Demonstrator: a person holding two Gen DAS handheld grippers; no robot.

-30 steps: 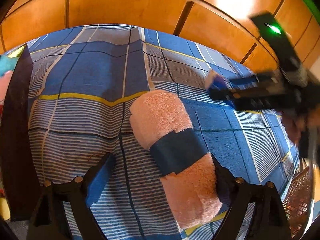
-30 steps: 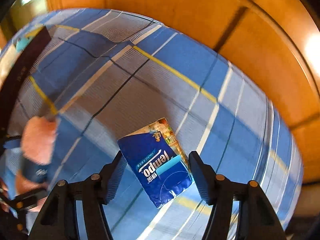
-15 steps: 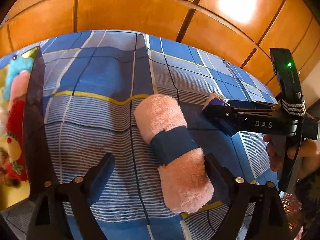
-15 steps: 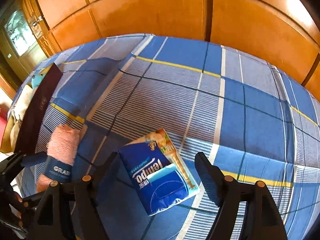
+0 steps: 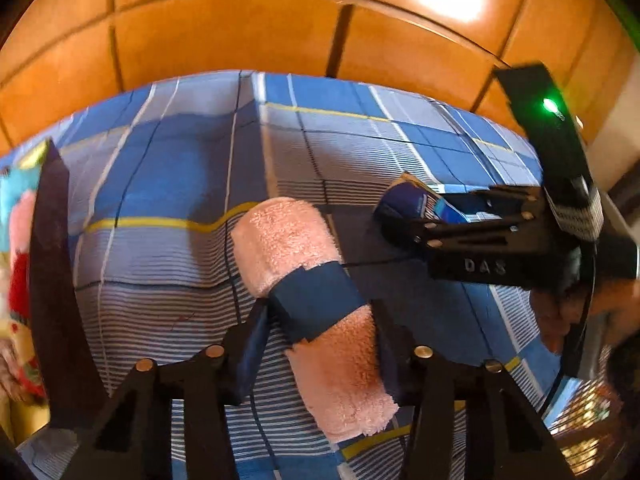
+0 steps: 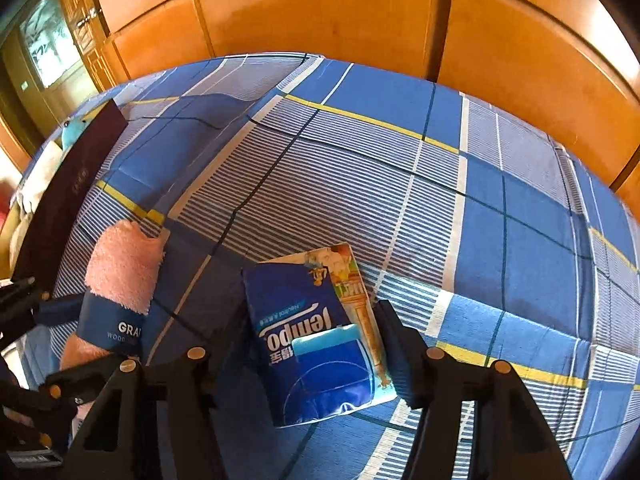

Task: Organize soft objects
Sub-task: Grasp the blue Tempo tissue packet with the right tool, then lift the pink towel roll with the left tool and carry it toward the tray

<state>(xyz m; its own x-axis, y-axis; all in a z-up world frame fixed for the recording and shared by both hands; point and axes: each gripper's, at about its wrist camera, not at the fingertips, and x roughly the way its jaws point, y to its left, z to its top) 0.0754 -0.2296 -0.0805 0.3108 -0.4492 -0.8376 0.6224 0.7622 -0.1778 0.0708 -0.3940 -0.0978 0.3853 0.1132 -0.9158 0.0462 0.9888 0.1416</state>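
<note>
A rolled pink towel [image 5: 308,300] with a dark blue band lies on the blue plaid bedsheet [image 5: 168,184]. My left gripper [image 5: 320,344] is shut on the towel, its fingers pressing both sides of the near half. The towel also shows in the right wrist view [image 6: 120,276]. A blue Tempo tissue pack [image 6: 312,340] lies on the sheet between the fingers of my right gripper [image 6: 308,344], which straddles it with its jaws apart. The right gripper shows in the left wrist view [image 5: 416,216] over the pack [image 5: 404,200].
A dark box [image 5: 52,280] stands at the left edge with plush toys [image 5: 16,240] behind its wall. The box also shows in the right wrist view [image 6: 64,200]. Wooden wardrobe panels [image 6: 320,20] rise behind the bed.
My left gripper has closed from open onto the pink towel. My right gripper has lowered around the tissue pack and narrowed its jaws.
</note>
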